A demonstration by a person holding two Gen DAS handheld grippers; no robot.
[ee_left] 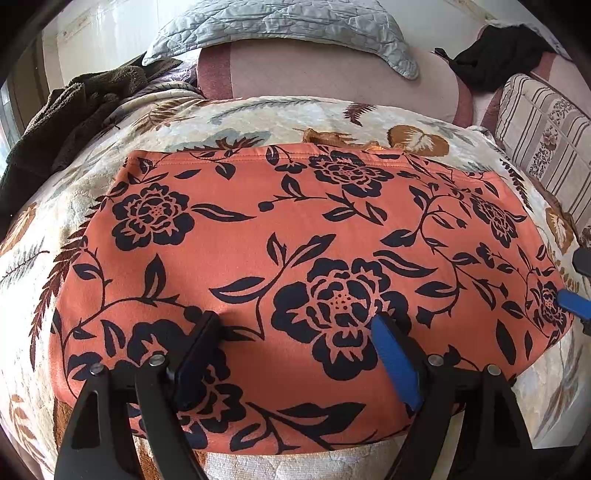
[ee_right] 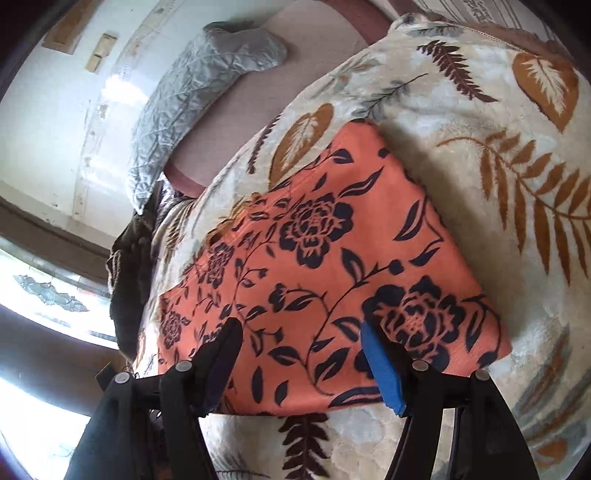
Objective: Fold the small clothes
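An orange garment with a dark floral print lies flat and folded on a cream leaf-patterned blanket. My left gripper is open, its fingers resting over the garment's near edge, holding nothing. The garment also shows in the right wrist view. My right gripper is open over the garment's near end, empty. The right gripper's blue fingertip shows at the right edge of the left wrist view, at the garment's right corner.
A grey quilted pillow and a pink pillow lie at the bed's head. A dark brown cloth heap sits at the left, black clothing at the back right, a striped cushion to the right.
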